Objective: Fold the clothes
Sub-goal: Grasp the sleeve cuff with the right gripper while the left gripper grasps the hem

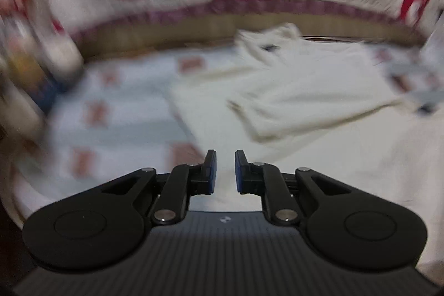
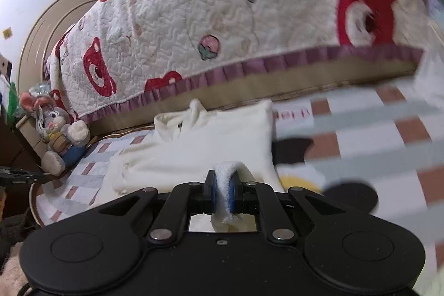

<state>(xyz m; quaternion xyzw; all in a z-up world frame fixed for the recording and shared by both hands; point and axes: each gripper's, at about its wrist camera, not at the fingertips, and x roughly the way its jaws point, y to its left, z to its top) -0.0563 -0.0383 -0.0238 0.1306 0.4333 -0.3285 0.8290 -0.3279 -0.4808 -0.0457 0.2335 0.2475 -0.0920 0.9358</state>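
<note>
A cream fleece garment (image 1: 305,90) lies partly folded on the checked sheet (image 1: 116,124) of a bed. My left gripper (image 1: 225,168) hovers over its near edge, pads a narrow gap apart. Cream cloth fills that gap, and the picture is blurred. In the right wrist view the same garment (image 2: 208,146) lies ahead. My right gripper (image 2: 223,190) is shut on a fold of its fluffy white edge, which bulges up between the blue pads (image 2: 213,192) and hangs out below them.
A white quilt with red bear prints (image 2: 222,32) is heaped along the far side, its purple trim above the garment. A plush rabbit (image 2: 59,135) sits at the left by the headboard (image 2: 36,32). A black and yellow piece (image 2: 297,157) lies to the garment's right.
</note>
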